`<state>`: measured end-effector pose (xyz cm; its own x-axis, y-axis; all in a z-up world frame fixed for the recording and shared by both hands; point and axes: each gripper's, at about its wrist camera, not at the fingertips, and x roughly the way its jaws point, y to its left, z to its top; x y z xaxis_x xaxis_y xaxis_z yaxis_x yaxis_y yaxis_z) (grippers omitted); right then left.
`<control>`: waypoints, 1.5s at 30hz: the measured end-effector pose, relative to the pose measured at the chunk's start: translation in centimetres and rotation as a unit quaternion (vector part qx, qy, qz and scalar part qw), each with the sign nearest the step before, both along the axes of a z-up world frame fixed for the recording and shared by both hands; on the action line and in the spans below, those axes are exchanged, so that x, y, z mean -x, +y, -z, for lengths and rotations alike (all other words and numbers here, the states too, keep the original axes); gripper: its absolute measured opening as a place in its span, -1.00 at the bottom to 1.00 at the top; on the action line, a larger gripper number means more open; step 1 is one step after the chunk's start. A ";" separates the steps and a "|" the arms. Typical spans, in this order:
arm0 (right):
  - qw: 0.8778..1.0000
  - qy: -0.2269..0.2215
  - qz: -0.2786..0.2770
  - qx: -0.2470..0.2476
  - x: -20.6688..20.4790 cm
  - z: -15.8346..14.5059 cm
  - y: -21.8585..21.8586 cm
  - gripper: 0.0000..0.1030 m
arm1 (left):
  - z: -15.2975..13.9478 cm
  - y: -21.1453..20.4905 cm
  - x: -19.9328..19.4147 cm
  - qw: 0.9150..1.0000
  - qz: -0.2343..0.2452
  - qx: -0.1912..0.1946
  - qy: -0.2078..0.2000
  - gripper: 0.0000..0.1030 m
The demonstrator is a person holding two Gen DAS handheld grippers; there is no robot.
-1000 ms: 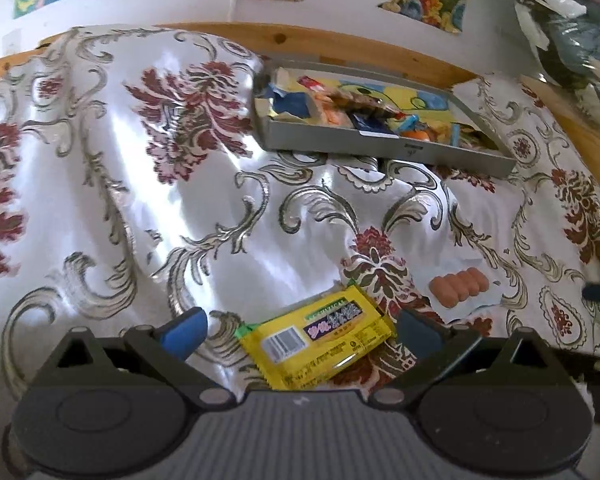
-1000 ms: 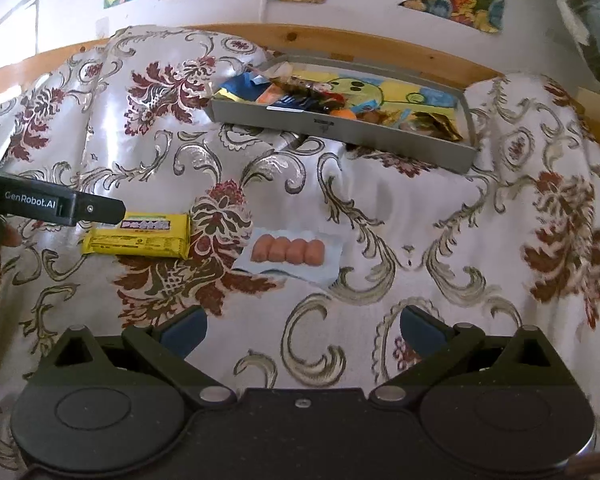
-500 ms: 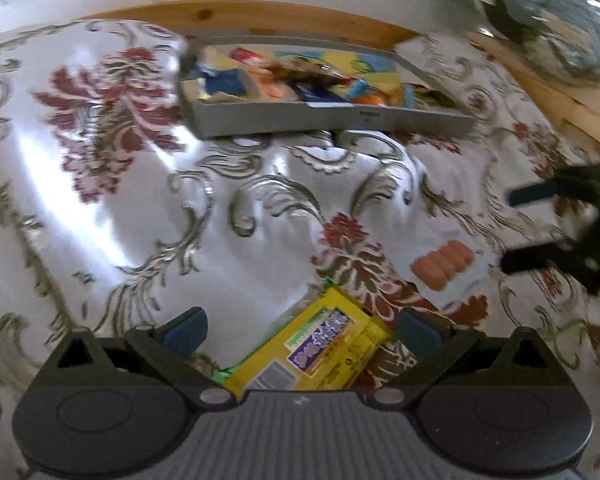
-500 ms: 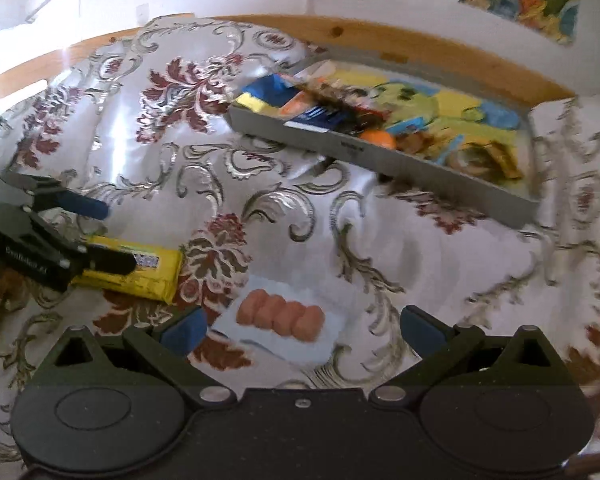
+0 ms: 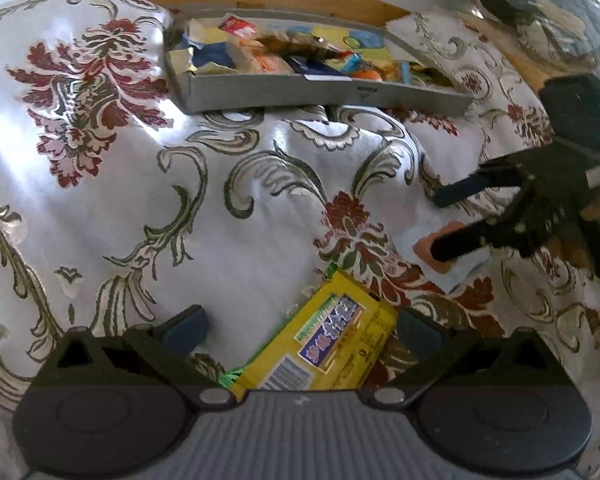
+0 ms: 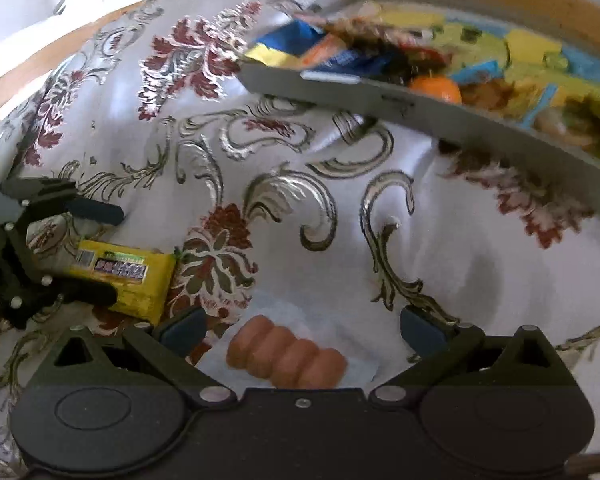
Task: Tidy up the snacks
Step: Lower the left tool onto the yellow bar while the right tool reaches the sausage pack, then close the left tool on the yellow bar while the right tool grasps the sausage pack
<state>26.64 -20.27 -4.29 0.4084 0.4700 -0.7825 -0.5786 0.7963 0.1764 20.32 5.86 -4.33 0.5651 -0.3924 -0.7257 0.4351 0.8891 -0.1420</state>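
A yellow snack packet [image 5: 332,344] was recorded at the lower centre of the left wrist frame, lying flat on a floral cloth [image 5: 228,208] between the spread jaws of the left hand-held gripper [image 5: 300,328], which was open and gripping nothing. A clear pack of small sausages [image 6: 286,356] was recorded at the lower centre of the right wrist frame, likewise between the parted jaws of the right hand-held gripper [image 6: 300,326], open and empty; contact with the pack could not be judged. A grey tray [image 5: 300,92], already holding assorted wrapped snacks and an orange fruit [image 6: 436,90], was noted at the upper centre of the left view and the upper right of the right view, well apart from both loose items. The step in hand was judged to be a two-handed pick-up, with transfer to the tray yet to be done. For a clean grasp, each gripper would best be lowered until both fingers flanked the item's narrow width, then closed gently, since the sausage wrapper appeared soft and slippery and the loose cloth was thought liable to be pinched along with the packet.
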 end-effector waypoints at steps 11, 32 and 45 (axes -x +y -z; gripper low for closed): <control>0.997 0.050 -0.030 -0.047 1.0 -0.1 -0.9 0.99 | -0.4 -0.7 0.4 0.998 0.052 -0.008 0.038 0.99; 0.999 -0.007 0.001 -0.033 7.7 -0.7 -0.9 0.98 | -0.5 -2.3 1.9 0.996 0.049 0.005 0.072 0.85; 0.995 -0.078 0.049 0.027 9.3 1.6 1.4 0.74 | -0.2 -3.3 2.5 0.997 0.045 -0.041 0.036 0.71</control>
